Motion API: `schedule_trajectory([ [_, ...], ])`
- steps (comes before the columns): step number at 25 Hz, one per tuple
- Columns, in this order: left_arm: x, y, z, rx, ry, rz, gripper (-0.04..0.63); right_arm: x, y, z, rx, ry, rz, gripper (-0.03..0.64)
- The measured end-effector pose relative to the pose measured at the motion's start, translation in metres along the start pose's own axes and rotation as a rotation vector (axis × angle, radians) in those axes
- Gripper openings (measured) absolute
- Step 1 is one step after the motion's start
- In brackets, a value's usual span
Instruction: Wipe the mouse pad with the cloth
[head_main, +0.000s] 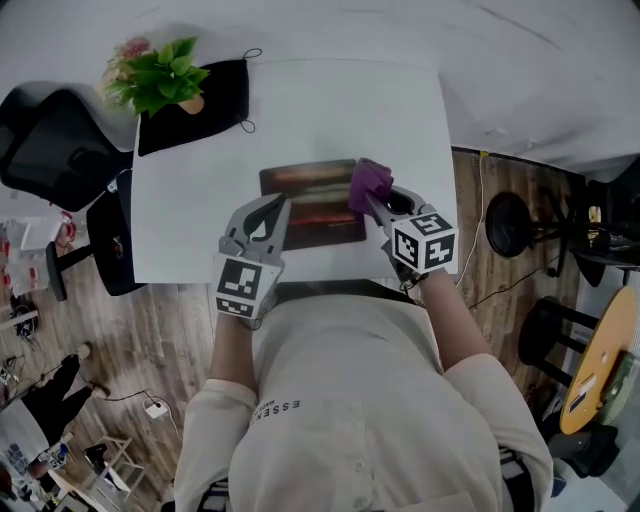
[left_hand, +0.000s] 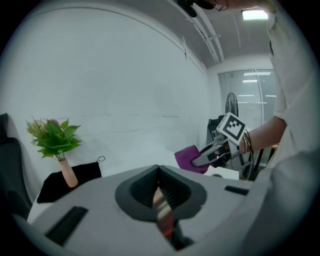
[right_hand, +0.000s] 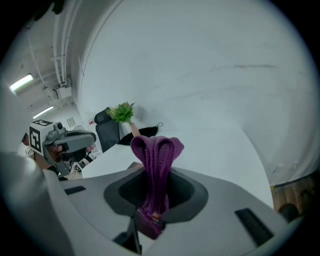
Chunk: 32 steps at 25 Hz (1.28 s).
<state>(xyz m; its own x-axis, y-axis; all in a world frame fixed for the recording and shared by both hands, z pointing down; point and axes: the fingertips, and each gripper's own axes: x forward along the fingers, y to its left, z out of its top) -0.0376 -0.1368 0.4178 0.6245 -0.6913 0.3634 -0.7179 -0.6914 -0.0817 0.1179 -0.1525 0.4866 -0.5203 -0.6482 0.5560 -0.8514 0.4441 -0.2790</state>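
Our right gripper (right_hand: 154, 197) pinches the purple cloth (right_hand: 158, 152), its folded top standing above the jaws. Beyond, we see the white counter (right_hand: 210, 145), a green plant (right_hand: 121, 112), and the left gripper (right_hand: 67, 139) at left.

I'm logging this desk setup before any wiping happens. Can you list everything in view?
table: one, white, centre of the head view.
mouse pad: one, dark with a reddish print, on the table's near side.
cloth: one, purple, over the mouse pad's right edge.
plant: one, green in a peach vase, table's far left corner.
mat: one, black, beneath the vase.
office chair: one, black, left of the table.
round table: one, yellow, far right.
left gripper: one, grey, jaws together over the mouse pad's left part.
right gripper: one, grey, shut on the cloth.
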Motion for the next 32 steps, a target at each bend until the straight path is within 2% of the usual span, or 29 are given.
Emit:
schedule_trajectory([
  [7, -0.024, 0.047, 0.037, 0.065, -0.075, 0.034, 0.002, -0.002, 0.039, 0.079, -0.071, -0.234, -0.029, 0.097],
  [16, -0.055, 0.086, 0.067, 0.089, -0.152, 0.070, 0.002, -0.020, 0.071, 0.136, -0.177, -0.465, -0.102, 0.095],
  [24, -0.060, 0.102, 0.065, 0.060, -0.156, 0.090, 0.002, -0.022, 0.073, 0.138, -0.226, -0.493, -0.179, 0.091],
  [32, -0.057, 0.106, 0.062, 0.032, -0.148, 0.093, 0.002, -0.017, 0.078, 0.134, -0.259, -0.466, -0.173, 0.086],
])
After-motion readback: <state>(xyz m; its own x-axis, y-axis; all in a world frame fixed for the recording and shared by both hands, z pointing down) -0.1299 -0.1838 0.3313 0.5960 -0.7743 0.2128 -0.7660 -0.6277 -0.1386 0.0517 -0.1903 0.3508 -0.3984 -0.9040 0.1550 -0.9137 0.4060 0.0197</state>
